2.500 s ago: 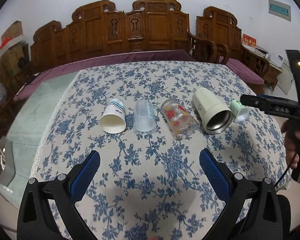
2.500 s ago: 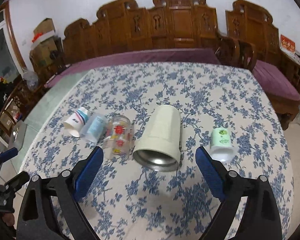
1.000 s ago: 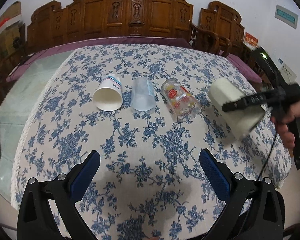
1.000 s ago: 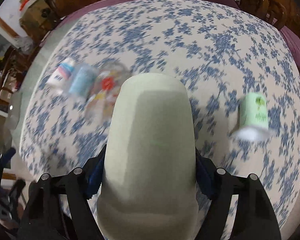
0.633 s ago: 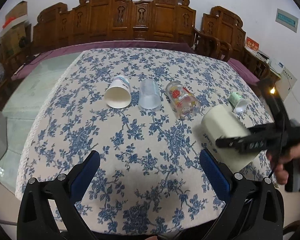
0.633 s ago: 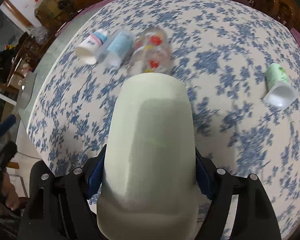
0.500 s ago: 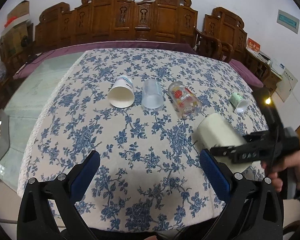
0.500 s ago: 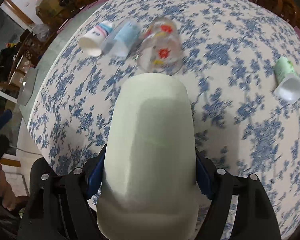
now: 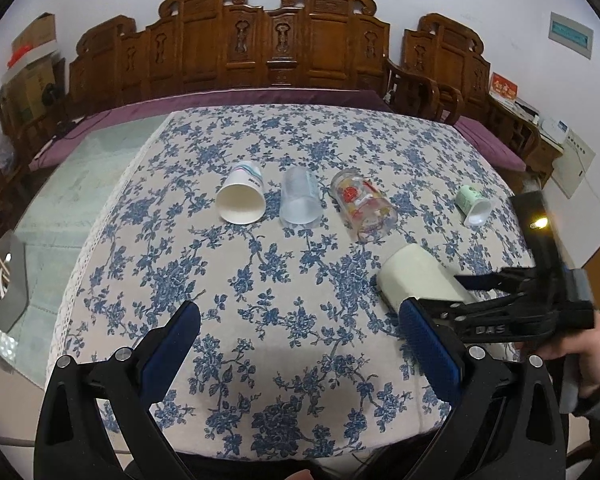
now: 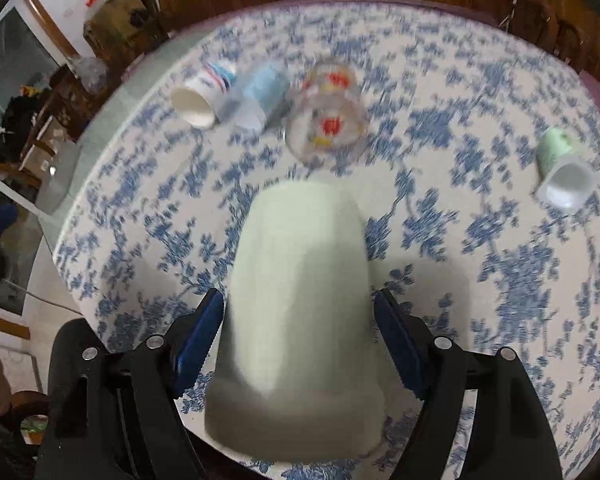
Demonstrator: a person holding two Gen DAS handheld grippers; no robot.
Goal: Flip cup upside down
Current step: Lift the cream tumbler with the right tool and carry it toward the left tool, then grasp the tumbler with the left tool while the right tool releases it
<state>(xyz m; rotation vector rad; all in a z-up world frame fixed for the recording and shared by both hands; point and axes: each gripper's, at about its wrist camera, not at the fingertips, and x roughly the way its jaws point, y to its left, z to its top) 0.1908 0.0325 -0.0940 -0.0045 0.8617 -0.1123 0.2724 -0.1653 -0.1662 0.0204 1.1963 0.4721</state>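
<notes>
A large cream cup (image 10: pixel 300 300) sits between the blue pads of my right gripper (image 10: pixel 300 336), closed end pointing away from the camera. The right gripper is shut on it and holds it near the table's front right edge; it also shows in the left wrist view (image 9: pixel 416 280), tilted with its closed end toward the table's middle. My left gripper (image 9: pixel 300 344) is open and empty, low over the front of the flowered tablecloth (image 9: pixel 260 280). Whether the cup's mouth touches the cloth is hidden.
Lying on their sides in a row: a white paper cup (image 9: pixel 242 198), a clear plastic cup (image 9: pixel 300 202), a printed glass (image 9: pixel 362 204), a small green cup (image 9: pixel 473 205). Carved wooden chairs (image 9: pixel 276 48) stand behind. A person's hand (image 9: pixel 596 356) holds the right gripper.
My right gripper has carried the cream cup down and toward the front right edge of the table. The left gripper has stayed open, with its view shifted slightly.
</notes>
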